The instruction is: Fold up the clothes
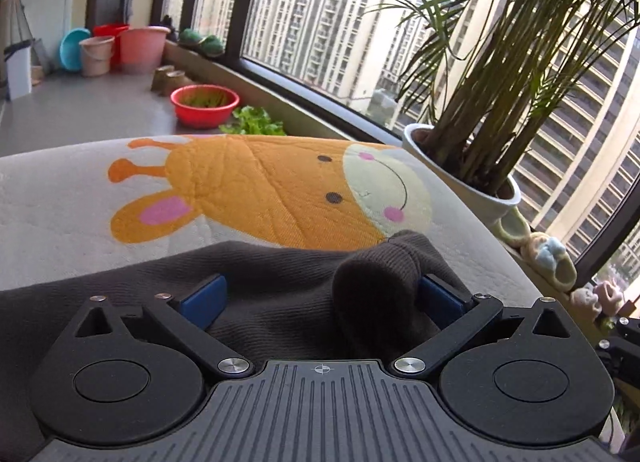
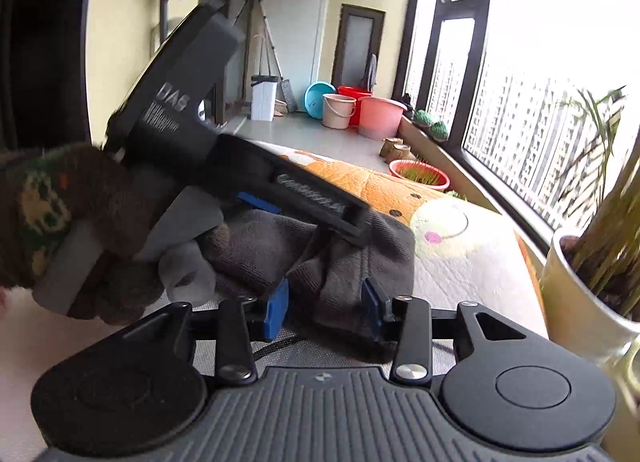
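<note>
A dark grey ribbed garment [image 1: 280,282] lies bunched on a padded mat with an orange giraffe print [image 1: 260,190]. My left gripper [image 1: 320,298] is open, its blue pads wide apart over the cloth, and a raised fold of the garment [image 1: 376,262] stands against the right pad. In the right wrist view the garment [image 2: 360,246] lies ahead, with the left gripper [image 2: 256,198] and a gloved hand above it. My right gripper [image 2: 326,308] has its blue pads partly closed around a fold of the garment; I cannot tell if they pinch it.
A white pot with a tall palm [image 1: 472,174] stands at the mat's right edge by the window. A red bowl of greens [image 1: 204,104] and several buckets [image 1: 132,48] sit on the grey floor beyond. Slippers [image 1: 548,258] lie on the sill.
</note>
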The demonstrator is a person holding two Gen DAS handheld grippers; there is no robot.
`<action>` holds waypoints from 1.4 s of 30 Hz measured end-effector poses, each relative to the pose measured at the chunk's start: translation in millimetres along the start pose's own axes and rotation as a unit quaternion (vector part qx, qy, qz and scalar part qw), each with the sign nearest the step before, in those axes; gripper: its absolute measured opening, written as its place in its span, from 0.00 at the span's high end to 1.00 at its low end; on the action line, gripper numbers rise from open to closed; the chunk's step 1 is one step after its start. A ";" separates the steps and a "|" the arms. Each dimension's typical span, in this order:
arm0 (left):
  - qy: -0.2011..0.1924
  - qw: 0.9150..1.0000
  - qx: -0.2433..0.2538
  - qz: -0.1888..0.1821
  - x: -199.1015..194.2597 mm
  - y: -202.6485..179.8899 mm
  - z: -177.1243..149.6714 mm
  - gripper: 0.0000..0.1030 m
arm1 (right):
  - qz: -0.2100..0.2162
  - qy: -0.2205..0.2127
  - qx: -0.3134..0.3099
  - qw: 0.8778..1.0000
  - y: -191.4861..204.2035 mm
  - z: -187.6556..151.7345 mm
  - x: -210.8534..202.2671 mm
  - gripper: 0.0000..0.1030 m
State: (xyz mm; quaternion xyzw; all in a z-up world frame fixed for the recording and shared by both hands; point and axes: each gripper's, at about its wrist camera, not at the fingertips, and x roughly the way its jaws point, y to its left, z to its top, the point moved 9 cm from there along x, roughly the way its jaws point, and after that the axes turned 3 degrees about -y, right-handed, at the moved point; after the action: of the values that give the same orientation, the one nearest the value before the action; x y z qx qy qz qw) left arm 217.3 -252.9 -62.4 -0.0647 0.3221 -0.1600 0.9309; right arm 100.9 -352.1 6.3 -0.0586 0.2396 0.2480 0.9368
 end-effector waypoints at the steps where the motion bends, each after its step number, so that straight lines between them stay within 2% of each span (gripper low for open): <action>1: -0.002 1.000 -0.002 -0.003 -1.2 2.5 -1.2 0.00 | 0.009 -0.003 0.051 0.999 -13.2 1.9 -7.0 0.57; 3: -0.007 1.000 -0.004 -0.006 -2.1 4.6 -3.0 0.00 | 0.021 -0.008 0.155 0.988 -41.2 0.8 -13.0 0.57; 4: -0.011 1.000 -0.004 -0.006 -2.3 4.5 -3.6 0.00 | 0.025 -0.009 0.207 0.978 -55.3 -0.5 -14.0 0.57; 6: -0.016 1.000 -0.003 -0.007 -4.0 3.6 -4.3 0.00 | 0.025 -0.007 0.311 0.950 -83.7 -8.6 -6.1 0.57; 8: -0.017 1.000 -0.003 -0.011 -5.8 3.8 -3.9 0.00 | 0.026 -0.001 0.364 0.931 -93.9 -22.1 10.4 0.57; 11: -0.025 1.000 -0.003 -0.019 -8.7 5.1 -4.6 0.00 | 0.036 0.012 0.397 0.917 -92.4 -50.3 37.3 0.56; 12: -0.029 0.999 -0.006 -0.021 -10.1 5.9 -5.1 0.00 | 0.036 0.004 0.395 0.918 -84.5 -52.8 42.3 0.54; 16: -0.040 0.999 -0.024 -0.025 -16.3 11.4 -5.3 0.00 | 0.044 -0.010 0.367 0.929 -66.1 -50.2 59.5 0.48; 17: -0.046 0.998 -0.034 -0.022 -21.4 13.9 -5.0 0.00 | 0.036 -0.012 0.349 0.936 -61.2 -45.8 61.6 0.48; 20: -0.065 0.996 -0.065 -0.016 -36.9 21.7 -4.4 0.00 | 0.011 -0.002 0.289 0.957 -50.1 -42.2 62.5 0.53; 24: -0.089 0.990 -0.106 -0.007 -57.7 32.4 -3.7 0.00 | -0.004 0.015 0.254 0.967 -49.3 -30.3 55.6 0.65; 27: -0.108 0.985 -0.137 0.000 -73.5 40.6 -3.4 0.00 | -0.025 0.023 0.204 0.978 -48.8 -17.5 48.6 0.67; 30: -0.126 0.978 -0.168 0.007 -89.4 49.1 -3.2 0.00 | -0.067 0.028 0.126 0.989 -46.4 -2.5 41.0 0.67; 36: -0.106 0.973 -0.204 0.022 -89.8 65.4 -9.4 0.00 | -0.134 0.058 0.013 0.989 -29.6 10.3 42.7 0.67; 39: -0.109 0.970 -0.217 0.029 -95.0 74.6 -9.0 0.00 | -0.166 0.068 -0.061 0.982 -11.1 12.5 52.6 0.67; 42: -0.113 0.968 -0.220 0.035 -98.2 80.4 -8.4 0.00 | -0.193 0.066 -0.144 0.968 12.4 16.0 60.4 0.67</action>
State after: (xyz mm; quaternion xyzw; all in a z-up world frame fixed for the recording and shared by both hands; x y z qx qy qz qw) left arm 159.8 -144.2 -30.1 -0.2745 0.2445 -0.0441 0.9289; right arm 147.6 -311.3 -8.4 -0.2541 0.2469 0.0894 0.9308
